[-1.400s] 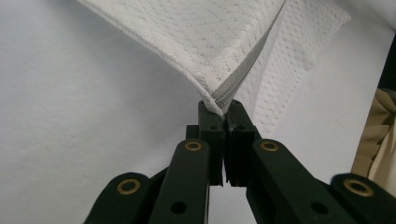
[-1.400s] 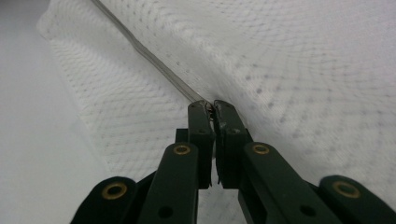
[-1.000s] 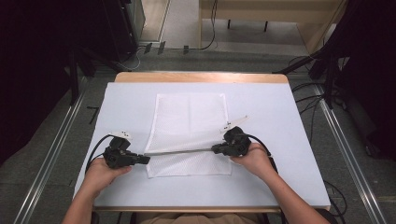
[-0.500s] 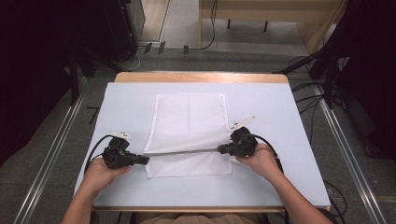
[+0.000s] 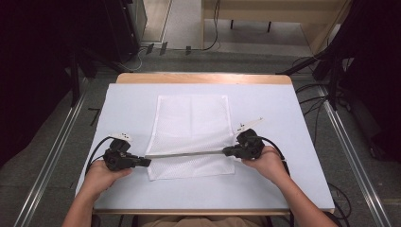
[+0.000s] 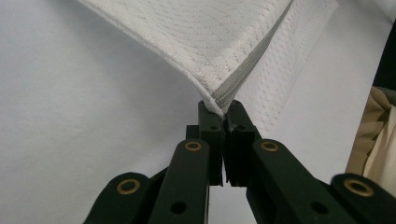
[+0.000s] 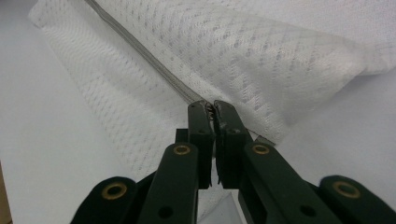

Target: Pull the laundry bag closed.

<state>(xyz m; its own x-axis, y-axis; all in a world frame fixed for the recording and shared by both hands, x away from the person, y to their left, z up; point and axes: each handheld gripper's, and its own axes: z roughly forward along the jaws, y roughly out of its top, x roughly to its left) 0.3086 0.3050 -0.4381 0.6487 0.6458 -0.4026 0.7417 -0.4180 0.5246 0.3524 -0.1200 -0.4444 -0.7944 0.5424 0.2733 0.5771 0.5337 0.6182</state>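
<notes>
Just pale table (image 5: 283, 113) around pinched mesh cloth (image 5: 191, 118)

The white mesh cloth (image 5: 191, 124) looks open-weave with a grey hem, on a matt, seemingly smooth table cover (image 5: 127, 101) over wood.

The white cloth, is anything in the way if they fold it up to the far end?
Nothing visible. Both grippers, left and right, pinch the white cloth by its grey edge, and the cloth beyond lies bare on the table.
</notes>
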